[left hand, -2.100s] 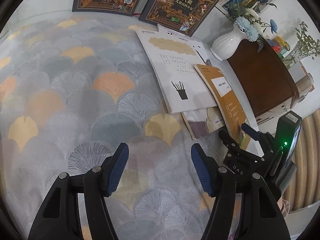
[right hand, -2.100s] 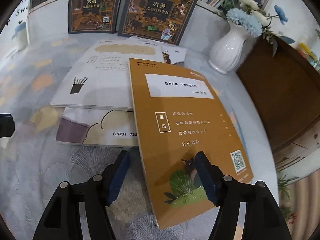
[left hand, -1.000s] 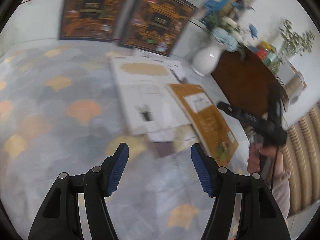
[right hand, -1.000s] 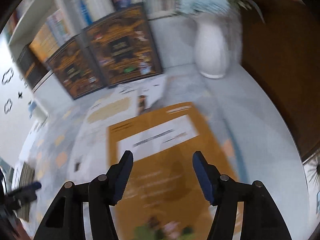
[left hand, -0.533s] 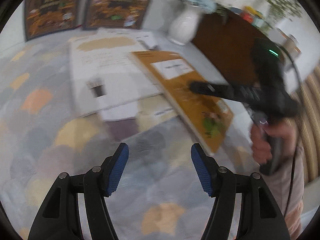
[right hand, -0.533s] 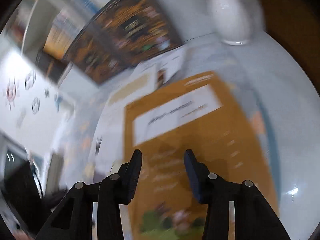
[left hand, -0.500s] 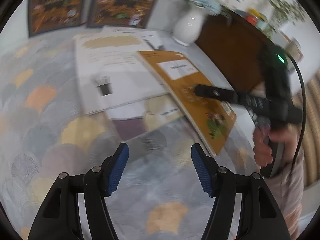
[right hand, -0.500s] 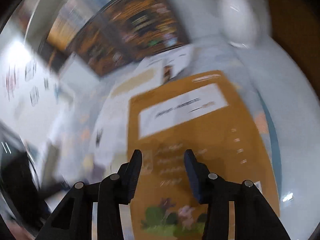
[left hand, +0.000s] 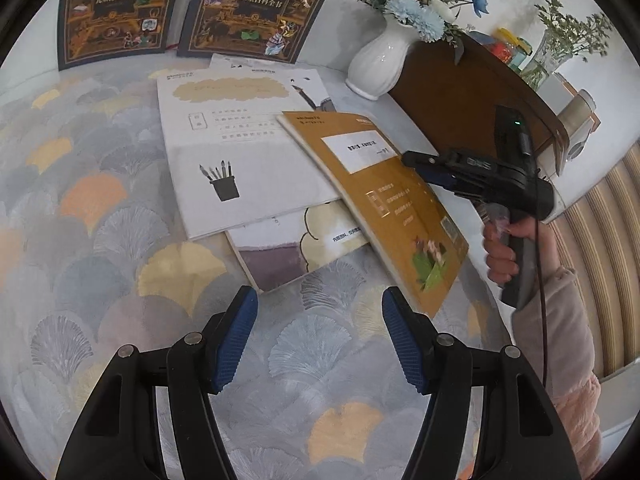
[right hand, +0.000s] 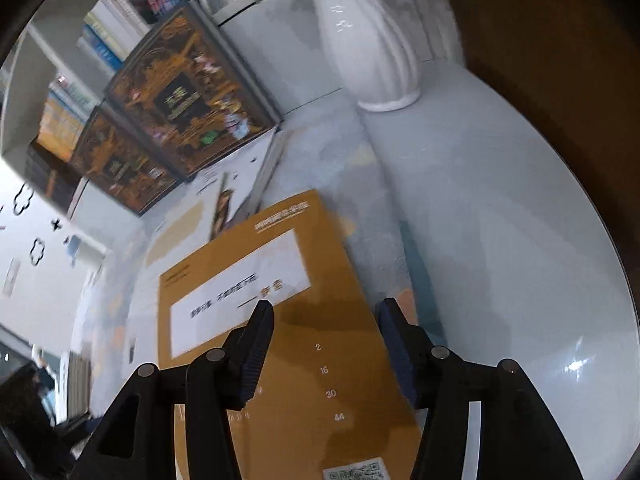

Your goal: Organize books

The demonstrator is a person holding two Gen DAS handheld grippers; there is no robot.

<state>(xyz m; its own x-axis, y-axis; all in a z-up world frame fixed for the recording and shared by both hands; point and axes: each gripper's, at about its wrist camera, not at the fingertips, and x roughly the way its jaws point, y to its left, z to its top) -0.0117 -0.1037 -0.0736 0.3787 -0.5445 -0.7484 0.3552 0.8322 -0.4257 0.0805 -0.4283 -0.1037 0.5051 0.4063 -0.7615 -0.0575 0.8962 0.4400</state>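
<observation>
Both tongs stand released. Left tongs hover with jaws apart over the patterned cloth of the bench, nothing between the blue pads, just near of the book pile. Right tongs are widening their jaws at this moment; they straddle the right long edge of the orange book, one finger above the cover and the other off its right side over the bare bench top, and the pads do not press on it. In the left wrist view the right tongs reach in from the right over that orange book, held by a hand in a pink sleeve. The orange book lies flat on top of the pile at its right side, cover up, its long axis running from far left to near right, the white title label toward the far end and the green picture at the near corner. Its far left part overlaps a white book with a pen-cup drawing, which lies with its long axis roughly near to far. Under both pokes a purple-and-cream book, near edge angled. Two dark ornate books stand upright against the far wall, and a white vase of blue flowers sits far right beside a brown cabinet.
</observation>
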